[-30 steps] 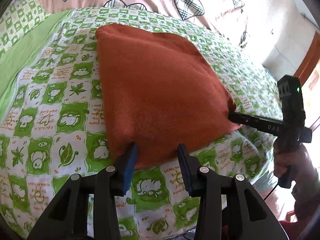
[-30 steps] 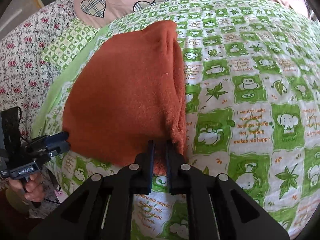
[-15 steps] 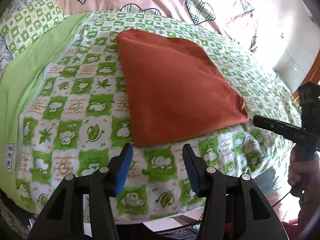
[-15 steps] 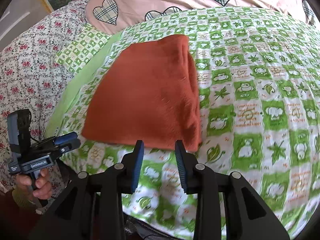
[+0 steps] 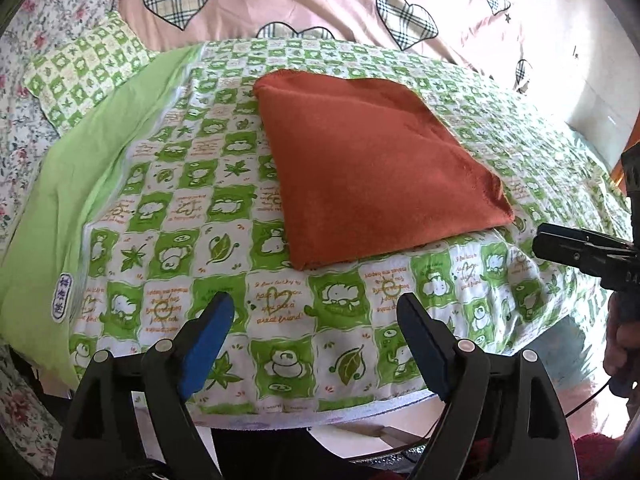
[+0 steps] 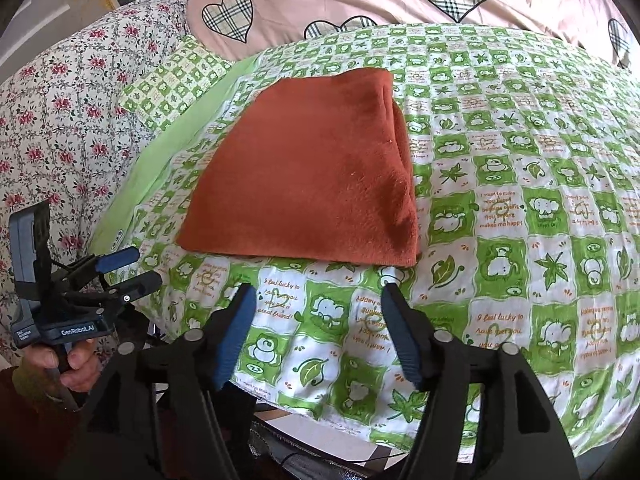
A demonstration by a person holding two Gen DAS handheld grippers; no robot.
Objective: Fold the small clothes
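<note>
There is one folded orange cloth on the bed, one green checked pillow, and two grippers.

Serving as the support: a bed under a green-and-white checked quilt printed with leaves, little animals and orange lettering. Lying flat on that quilt near its front edge: a folded rust-orange cloth, roughly square, one corner pointing toward 6 o'clock in the left wrist view. Running along the quilt at 9 o'clock: a plain light-green strip. Resting at 10 o'clock: a small pillow in the same check. Spreading across 12 o'clock: pink bedding with plaid hearts. Showing at 9 to 10 o'clock in the right wrist view: floral fabric.
</note>
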